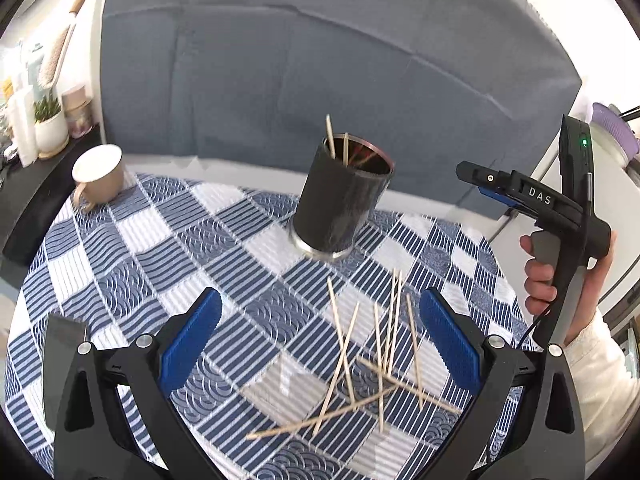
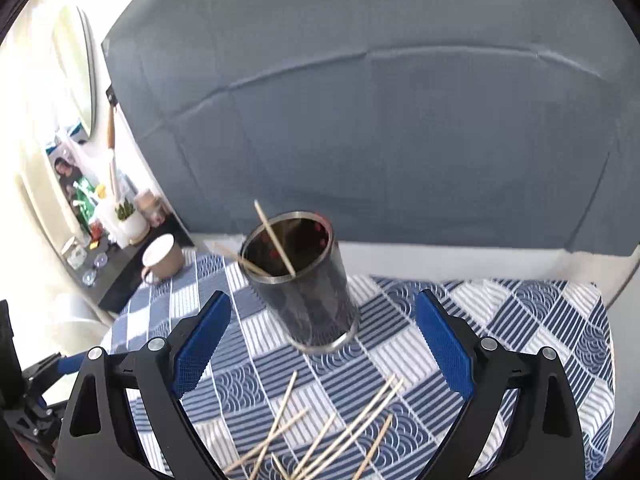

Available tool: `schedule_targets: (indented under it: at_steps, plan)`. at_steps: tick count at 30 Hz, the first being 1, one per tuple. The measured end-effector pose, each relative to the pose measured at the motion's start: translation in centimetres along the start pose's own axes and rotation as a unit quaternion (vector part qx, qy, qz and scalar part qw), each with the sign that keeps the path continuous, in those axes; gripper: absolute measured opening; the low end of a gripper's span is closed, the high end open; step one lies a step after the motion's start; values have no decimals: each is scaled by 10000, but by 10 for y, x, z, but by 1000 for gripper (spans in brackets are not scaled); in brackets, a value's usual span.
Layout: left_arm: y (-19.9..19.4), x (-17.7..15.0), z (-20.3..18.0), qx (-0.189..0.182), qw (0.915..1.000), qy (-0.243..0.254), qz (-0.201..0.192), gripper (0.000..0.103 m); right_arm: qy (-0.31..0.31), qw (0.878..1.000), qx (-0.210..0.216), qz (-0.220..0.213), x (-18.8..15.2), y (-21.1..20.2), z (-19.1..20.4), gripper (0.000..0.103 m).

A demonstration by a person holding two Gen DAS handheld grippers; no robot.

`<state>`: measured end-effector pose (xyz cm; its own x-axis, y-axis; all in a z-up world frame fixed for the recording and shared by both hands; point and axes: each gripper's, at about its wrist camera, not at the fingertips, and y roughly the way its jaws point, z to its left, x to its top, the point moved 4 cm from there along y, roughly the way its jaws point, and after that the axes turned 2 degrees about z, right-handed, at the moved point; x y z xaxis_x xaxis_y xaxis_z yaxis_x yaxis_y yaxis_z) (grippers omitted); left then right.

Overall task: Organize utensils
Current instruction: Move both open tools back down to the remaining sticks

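A dark metal holder cup point(image 1: 340, 200) stands upright on the blue-and-white checked cloth point(image 1: 132, 264) with two wooden sticks point(image 1: 330, 136) leaning inside it. It also shows in the right wrist view point(image 2: 308, 280) with its sticks point(image 2: 276, 240). Several loose wooden sticks point(image 1: 372, 364) lie crossed on the cloth in front of the cup, between the fingers of my left gripper point(image 1: 320, 340), which is open and empty above them. My right gripper point(image 2: 324, 348) is open and empty, with the cup just beyond its fingers and the sticks point(image 2: 332, 436) below. The right gripper also shows in the left wrist view point(image 1: 484, 182), held by a hand.
A beige mug point(image 1: 98, 176) lies on its side at the cloth's far left corner; it also shows in the right wrist view point(image 2: 162, 258). A grey upholstered backrest point(image 1: 320, 60) rises behind the table. A shelf with a potted plant point(image 1: 50, 124) and jars stands at far left.
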<state>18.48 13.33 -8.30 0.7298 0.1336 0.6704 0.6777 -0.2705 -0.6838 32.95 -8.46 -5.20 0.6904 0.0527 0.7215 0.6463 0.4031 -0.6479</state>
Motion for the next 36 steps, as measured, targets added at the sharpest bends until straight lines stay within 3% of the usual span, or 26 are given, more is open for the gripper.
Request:
schedule_targets:
  at_steps: [12,18,27,36]
  plan:
    - [21,-63,12,151,9972,-93,721,97,-119,9976,-168,665,-53,19,-6,89]
    - [41,-87,15,36,9934,-31,1142,97,-178,9943,-324,1002,-80,29,-16,89]
    - [73,-112,32,20,9822,293,1857,97,-11,9865,-483,1567,-115,49,-35,89]
    - [98,-119,47,99,9646,873,2489,97,-83,9753,-625,2115,-155,69,-44,89]
